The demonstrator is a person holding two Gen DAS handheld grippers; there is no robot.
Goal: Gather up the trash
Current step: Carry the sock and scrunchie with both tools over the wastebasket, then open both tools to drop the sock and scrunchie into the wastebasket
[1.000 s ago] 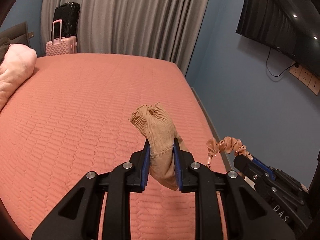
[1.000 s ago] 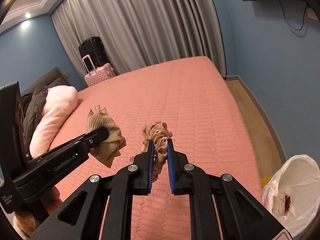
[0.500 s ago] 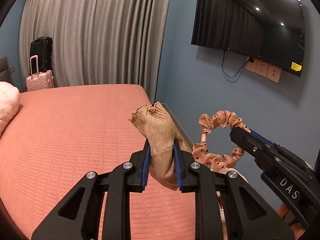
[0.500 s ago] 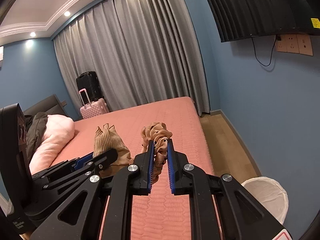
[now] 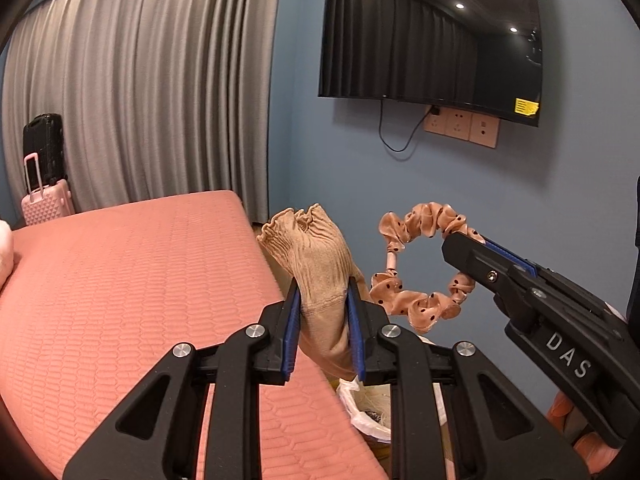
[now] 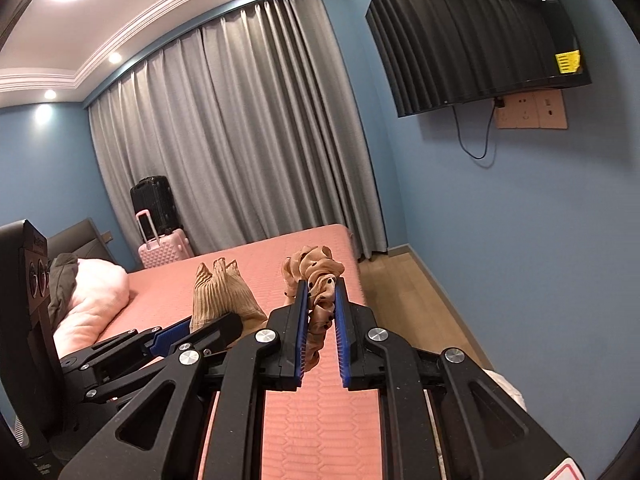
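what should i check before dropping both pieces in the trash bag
1. Left gripper shut on the tan sock: ok.
2. Right gripper shut on the polka-dot scrunchie: ok.
3. Both items lifted off the bed: ok.
4. White trash bag in view, below the left gripper beside the bed: ok.
5. Bag mouth open wide enough: cannot tell, mostly hidden.
6. Scrunchie directly over the bag: cannot tell.
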